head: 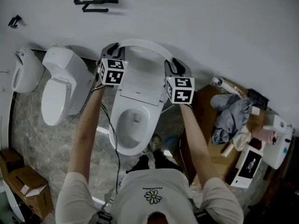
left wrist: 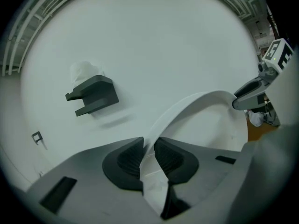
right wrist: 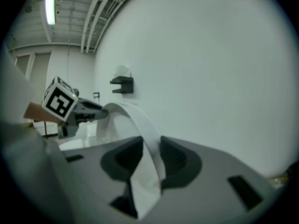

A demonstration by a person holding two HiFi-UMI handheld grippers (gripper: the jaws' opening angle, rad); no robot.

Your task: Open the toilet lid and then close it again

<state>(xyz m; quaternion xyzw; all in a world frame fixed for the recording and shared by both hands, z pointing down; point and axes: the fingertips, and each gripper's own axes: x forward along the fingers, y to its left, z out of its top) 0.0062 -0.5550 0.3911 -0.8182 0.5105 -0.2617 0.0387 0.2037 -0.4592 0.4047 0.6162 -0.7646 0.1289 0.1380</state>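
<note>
As the left gripper [left wrist: 148,149] and right gripper [right wrist: 150,155] fingers clamp the upright toilet lid [head: 140,74], closing seems due: lower it evenly.

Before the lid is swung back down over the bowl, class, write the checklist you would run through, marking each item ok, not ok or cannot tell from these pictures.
1. Left gripper shut on the toilet lid, at its rim: ok.
2. Right gripper shut on the rim's other side: ok.
3. Lid raised upright, near the wall: ok.
4. Nothing lies on the seat where the lid will land: ok.
5. Black cable hanging beside the bowl is clear of the lid's path: cannot tell.
</note>
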